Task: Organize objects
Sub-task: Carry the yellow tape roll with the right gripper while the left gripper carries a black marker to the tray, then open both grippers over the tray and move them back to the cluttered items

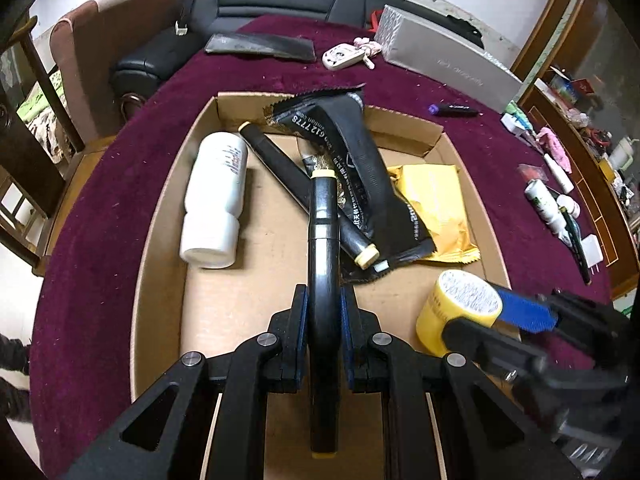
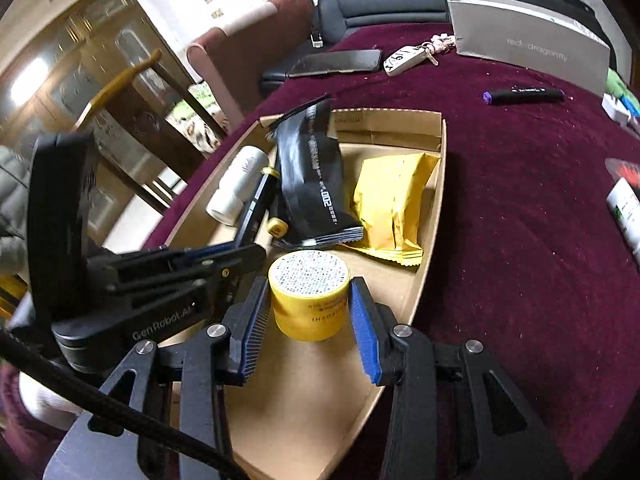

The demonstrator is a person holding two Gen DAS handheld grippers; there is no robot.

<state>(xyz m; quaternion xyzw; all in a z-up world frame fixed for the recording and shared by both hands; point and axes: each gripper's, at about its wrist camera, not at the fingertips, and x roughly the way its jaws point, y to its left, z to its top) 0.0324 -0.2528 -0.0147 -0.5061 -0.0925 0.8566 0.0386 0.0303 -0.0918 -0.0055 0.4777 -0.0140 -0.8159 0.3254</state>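
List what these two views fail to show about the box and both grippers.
- Left wrist view: the black marker in the left gripper hides the cardboard box floor beneath it.
- Right wrist view: whether the right gripper pads touch the yellow jar.
- Both: jar lid print too small.

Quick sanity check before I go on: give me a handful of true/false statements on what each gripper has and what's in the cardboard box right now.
1. The left gripper is shut on a black marker. True.
2. The right gripper holds the white bottle. False: its fingers flank a yellow jar; the white bottle lies on its side in the cardboard box.
3. The yellow jar is over the maroon tablecloth, outside the box. False: it is over the box floor.
4. A black pouch and a yellow packet lie side by side in the box. True.
5. The purple-capped marker is in the box. False: it lies on the maroon tablecloth, beyond the box.
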